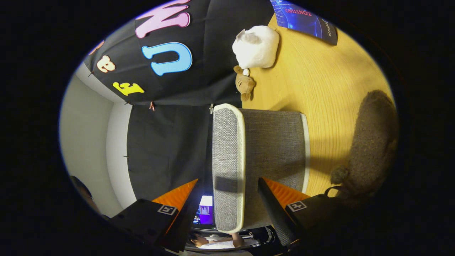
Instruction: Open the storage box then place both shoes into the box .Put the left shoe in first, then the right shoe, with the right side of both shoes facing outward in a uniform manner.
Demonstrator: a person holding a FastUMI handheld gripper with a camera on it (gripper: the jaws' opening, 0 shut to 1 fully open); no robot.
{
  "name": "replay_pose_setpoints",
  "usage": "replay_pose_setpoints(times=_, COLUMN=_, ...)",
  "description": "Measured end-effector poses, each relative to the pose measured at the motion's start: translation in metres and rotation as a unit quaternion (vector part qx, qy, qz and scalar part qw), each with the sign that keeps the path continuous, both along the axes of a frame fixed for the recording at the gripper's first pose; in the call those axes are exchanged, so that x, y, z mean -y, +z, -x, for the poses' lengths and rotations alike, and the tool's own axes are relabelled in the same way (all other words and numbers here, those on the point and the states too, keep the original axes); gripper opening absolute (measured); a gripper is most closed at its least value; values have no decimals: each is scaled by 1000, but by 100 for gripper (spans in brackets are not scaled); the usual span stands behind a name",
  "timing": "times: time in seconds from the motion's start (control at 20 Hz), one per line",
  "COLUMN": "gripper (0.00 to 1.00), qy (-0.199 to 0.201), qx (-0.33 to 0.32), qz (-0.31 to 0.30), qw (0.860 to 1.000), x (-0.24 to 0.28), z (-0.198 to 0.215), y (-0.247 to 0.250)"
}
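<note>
I see the hand-held gripper [227, 199] rolled sideways, fingers spread around the grey box [263, 160] lid edge, likely for lifting; fuzzy shoe [373, 145] at 3 o'clock on desk [320, 89].

A pale wooden tabletop [320, 92] carries a grey woven fabric storage box [270, 156]. Also on it: a white plush toy [257, 46], a small brown plush toy [245, 85], a fuzzy brown shoe [373, 142] and a dark blue printed sheet [305, 19].

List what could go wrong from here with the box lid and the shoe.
1. The gripper is open around the lid edge of the box; a shallow bite may slip off when it closes.
2. Lifting the lid could drag the light-looking fabric box across the table.
3. The brown shoe lies close beside the box, so a sliding box might bump it.
</note>
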State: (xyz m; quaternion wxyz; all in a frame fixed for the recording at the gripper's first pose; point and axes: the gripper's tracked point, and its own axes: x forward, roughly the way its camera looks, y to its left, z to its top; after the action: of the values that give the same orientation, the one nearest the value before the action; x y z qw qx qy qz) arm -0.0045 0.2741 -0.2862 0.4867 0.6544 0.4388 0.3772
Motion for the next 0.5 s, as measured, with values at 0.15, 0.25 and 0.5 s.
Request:
replay_pose_setpoints(times=0.15, gripper=95, qy=7, qx=11, qz=5, qw=1000, x=-10, z=7, y=8)
replay_pose_setpoints(times=0.25, gripper=86, qy=20, qx=19, qz=12, qw=1000, x=-19, z=13, y=10)
replay_pose_setpoints(times=0.5, gripper=46, qy=56, qx=23, qz=13, qw=998, x=-15, z=30, y=13)
